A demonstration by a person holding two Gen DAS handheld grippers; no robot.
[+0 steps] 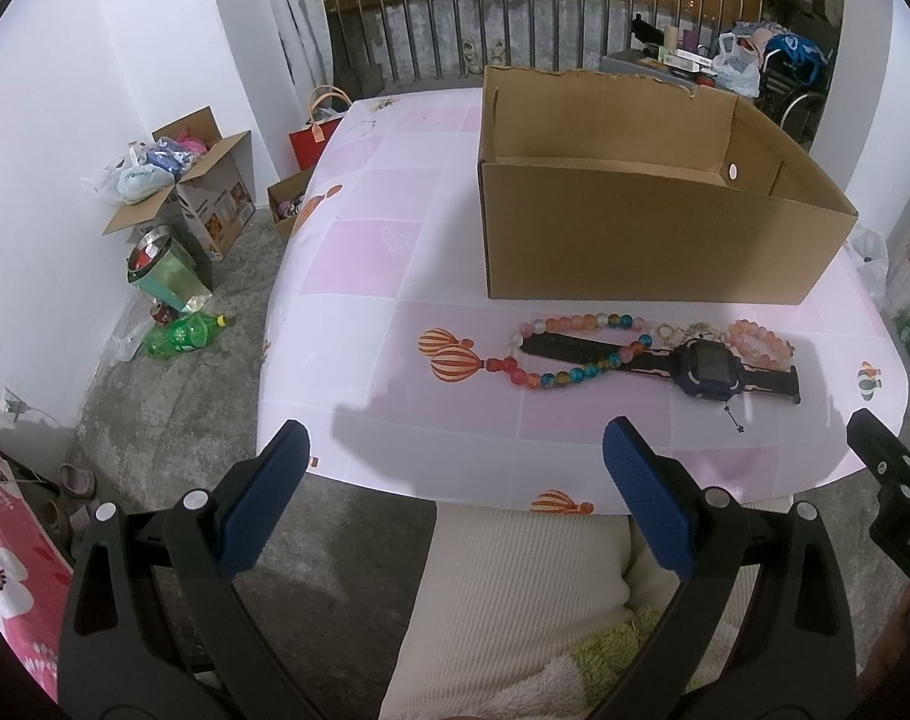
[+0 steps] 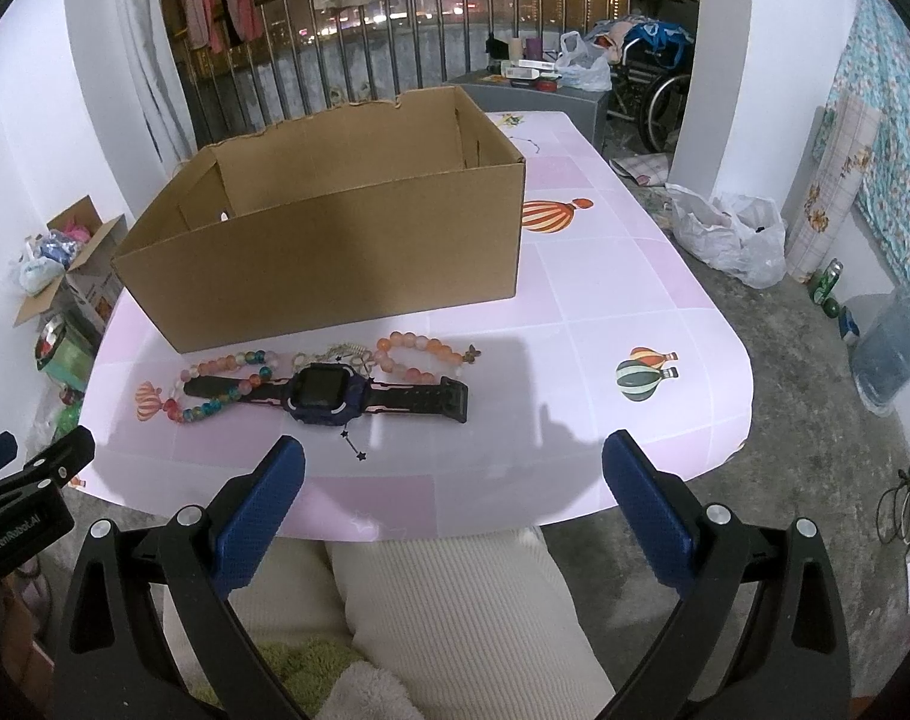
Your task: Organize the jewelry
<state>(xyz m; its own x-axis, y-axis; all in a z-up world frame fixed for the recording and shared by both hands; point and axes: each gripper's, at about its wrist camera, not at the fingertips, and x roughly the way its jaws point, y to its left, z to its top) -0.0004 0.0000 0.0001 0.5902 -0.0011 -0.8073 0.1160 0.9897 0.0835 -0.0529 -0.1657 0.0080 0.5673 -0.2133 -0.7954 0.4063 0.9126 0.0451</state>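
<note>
Both grippers sit closest to the lens, held back over the person's lap short of the bench edge. Left gripper (image 1: 455,498) is spread wide w/ nothing between its blue pads; right gripper (image 2: 453,504) same, released and empty. Neither touches anything.

Jewelry lies in a tight row on the pink-checked bench (image 2: 634,300), just in front of the cardboard box (image 2: 335,252), which is open-topped and looks empty as far as its inside shows. From the person's left: a multicolour bead bracelet (image 1: 565,354), a dark watch (image 2: 320,393) w/ its strap laid flat, a pale orange bead bracelet (image 2: 416,354), and between them some thin gold chain bits (image 2: 335,354), too small to tell what exactly. The watch strap crosses over the multicolour loop, so those two overlap; the chain bits touch or nearly touch the watch body.

Judgement: nothing is packed yet, task at the start, box is prob the target.

Risks from here:
- Overlap: lifting the watch may drag the bead loop along, or vice versa, and drop it off the near edge.
- Round beads could roll or squirt out of a pinch if caught off-centre.
- Thin chain lies flat on the bench, hard to get pads under; may slip or snag.
- Box wall is tall and near, so a low carry could knock it.
</note>
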